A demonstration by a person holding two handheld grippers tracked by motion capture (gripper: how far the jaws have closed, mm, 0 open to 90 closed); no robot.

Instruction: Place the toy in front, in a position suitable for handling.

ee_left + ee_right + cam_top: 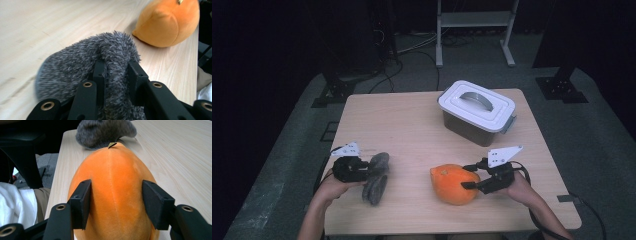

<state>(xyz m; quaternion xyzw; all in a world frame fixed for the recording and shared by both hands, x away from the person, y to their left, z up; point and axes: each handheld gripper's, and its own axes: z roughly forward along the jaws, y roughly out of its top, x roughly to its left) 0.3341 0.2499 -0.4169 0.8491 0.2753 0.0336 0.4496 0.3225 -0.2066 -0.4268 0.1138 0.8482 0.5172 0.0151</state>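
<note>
No writing is showing on anything. The left gripper [368, 172], held level at the bench's near left, is pinching a fold of the grey plush [82, 67] between its jaws; the plush is lying on the bench [412, 135] just ahead of it. The right gripper [468, 176], also level and pointing left, is clamping the orange plush [115, 192], its pads pressing into both sides. The two plushes are lying near each other. Beyond the right gripper a lidded box [477, 112] is standing, lid on, its contents hidden.
</note>
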